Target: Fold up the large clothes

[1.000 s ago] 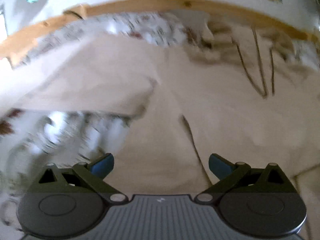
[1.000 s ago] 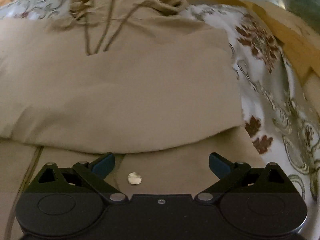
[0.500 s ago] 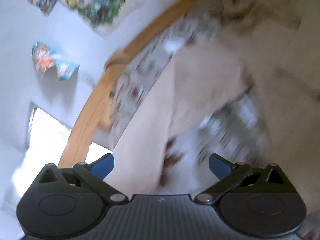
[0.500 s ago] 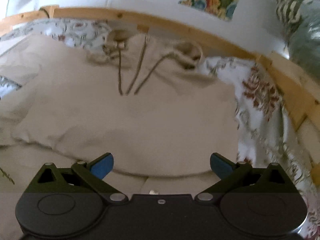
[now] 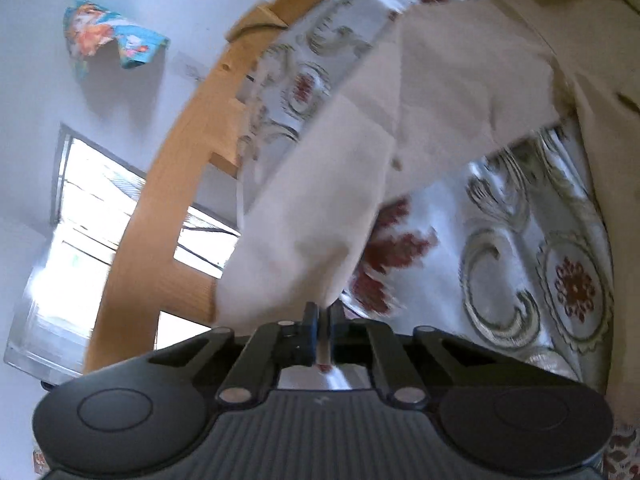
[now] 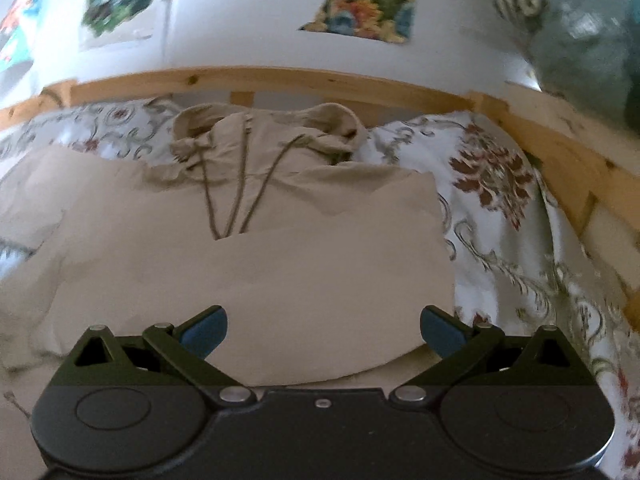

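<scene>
Swung round since 1 s ago, the left gripper [image 5: 321, 322] — then wide open over the spread garment — had its fingers pinched together on the cuff end of the beige hoodie's sleeve [image 5: 320, 216], near the wooden bed rail [image 5: 160, 208]. Right gripper [image 6: 323, 330] had tilted up w/ jaws spread wide, holding nothing, above the hoodie [image 6: 256, 264] lying flat on the floral sheet [image 6: 500, 216], hood toward the headboard [image 6: 280, 80].

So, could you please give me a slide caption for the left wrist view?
Left tongs shut on the beige sleeve, above the floral bedspread.
</scene>
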`<move>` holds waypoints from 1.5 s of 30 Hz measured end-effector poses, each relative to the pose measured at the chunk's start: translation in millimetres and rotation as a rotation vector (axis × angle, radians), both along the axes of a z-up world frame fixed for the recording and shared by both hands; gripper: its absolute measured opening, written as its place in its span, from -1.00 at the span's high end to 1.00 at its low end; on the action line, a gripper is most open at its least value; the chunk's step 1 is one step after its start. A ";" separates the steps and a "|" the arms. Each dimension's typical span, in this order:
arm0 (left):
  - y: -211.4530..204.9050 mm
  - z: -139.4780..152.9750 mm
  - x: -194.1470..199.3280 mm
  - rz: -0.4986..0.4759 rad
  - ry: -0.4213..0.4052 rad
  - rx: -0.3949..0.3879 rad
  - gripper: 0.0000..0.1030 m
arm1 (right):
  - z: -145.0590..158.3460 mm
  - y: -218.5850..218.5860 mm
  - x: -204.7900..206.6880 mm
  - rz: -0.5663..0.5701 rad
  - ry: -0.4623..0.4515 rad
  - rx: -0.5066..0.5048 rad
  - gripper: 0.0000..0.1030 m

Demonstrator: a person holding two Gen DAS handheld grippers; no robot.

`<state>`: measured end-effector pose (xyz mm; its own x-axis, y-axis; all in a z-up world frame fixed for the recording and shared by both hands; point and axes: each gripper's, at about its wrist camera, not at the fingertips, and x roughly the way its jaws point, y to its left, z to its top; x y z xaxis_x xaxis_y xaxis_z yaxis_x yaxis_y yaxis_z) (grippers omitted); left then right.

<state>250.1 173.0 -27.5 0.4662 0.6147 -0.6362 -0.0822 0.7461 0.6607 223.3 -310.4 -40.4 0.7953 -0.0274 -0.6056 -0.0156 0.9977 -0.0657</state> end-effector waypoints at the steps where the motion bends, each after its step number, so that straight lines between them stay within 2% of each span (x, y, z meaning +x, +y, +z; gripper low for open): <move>1: 1.5 7.6 -1.2 0.007 -0.021 -0.008 0.95 | 0.3 -1.8 -0.7 -0.009 -0.001 0.010 -0.99; 5: 10.6 35.0 -9.8 0.018 -0.058 -0.082 0.98 | 3.0 -9.1 -2.1 -0.040 -0.007 0.044 -0.99; 6: 14.0 43.1 -11.2 0.033 -0.063 -0.123 0.99 | 3.8 -10.3 -2.4 -0.044 -0.008 0.052 -0.99; 10: 17.2 85.4 -22.6 0.045 -0.116 -0.377 0.99 | 6.9 -12.2 -4.3 -0.042 -0.017 0.073 -0.99; 12: 8.9 111.5 -26.5 0.025 -0.133 -0.539 0.99 | 8.3 -11.8 -5.2 -0.034 -0.022 0.080 -0.99; 14: -5.2 137.4 -26.9 -0.019 -0.147 -0.674 0.99 | 9.7 -11.8 -5.5 -0.024 -0.023 0.097 -0.99; 17: -38.2 174.0 -24.3 -0.110 -0.169 -0.805 1.00 | 12.0 -11.5 -5.1 -0.016 -0.023 0.121 -0.99; 19: -67.8 194.0 -19.0 -0.190 -0.166 -0.850 1.00 | 13.5 -12.2 -5.3 -0.017 -0.025 0.123 -0.99; 22: -122.8 206.2 -6.9 -0.300 -0.141 -0.884 1.00 | 16.8 -16.1 -6.7 -0.032 -0.031 0.133 -0.99; 25: -175.2 199.0 10.8 -0.362 -0.085 -0.931 0.99 | 20.1 -28.8 -7.1 -0.072 -0.034 0.178 -0.99; 28: -230.2 179.5 33.4 -0.426 -0.044 -0.936 0.99 | 21.0 -45.7 -7.1 -0.115 -0.032 0.244 -0.99; 31: -275.2 154.6 49.6 -0.432 -0.010 -1.000 0.99 | 21.7 -65.7 -7.3 -0.192 -0.029 0.303 -0.99; 34: -308.0 121.6 68.0 -0.431 0.003 -1.048 0.99 | 21.6 -86.8 -9.9 -0.268 -0.045 0.346 -0.99; 37: -324.1 89.2 77.1 -0.409 -0.048 -1.109 0.92 | 14.6 -104.6 -11.2 -0.335 -0.039 0.376 -0.99; 38: -323.5 80.8 81.9 -0.398 -0.052 -1.128 0.72 | 11.3 -109.4 -10.6 -0.354 -0.031 0.386 -0.99; 39: -323.3 73.2 84.0 -0.373 -0.050 -1.138 0.36 | 7.4 -114.5 -9.6 -0.376 -0.017 0.402 -0.99; 40: -321.1 66.9 85.2 -0.345 -0.043 -1.143 0.09 | 4.1 -118.5 -9.1 -0.391 -0.007 0.417 -0.99; 41: -315.0 65.1 85.8 -0.325 -0.047 -1.144 -0.32 | 1.4 -121.7 -8.9 -0.404 0.000 0.431 -0.99; 42: -307.0 62.3 83.7 -0.313 -0.075 -1.142 -0.40 | -0.6 -123.2 -9.1 -0.410 0.005 0.438 -0.99; 45: -277.9 62.6 75.2 -0.308 -0.139 -1.144 -0.49 | -0.9 -120.5 -7.5 -0.393 0.003 0.429 -0.99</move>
<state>325.3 -104.9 35.1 0.6027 -0.4265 -0.6744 0.1858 0.8969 -0.4012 215.8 -430.9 -41.3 0.7736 -0.0717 -0.6296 0.3614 0.8661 0.3455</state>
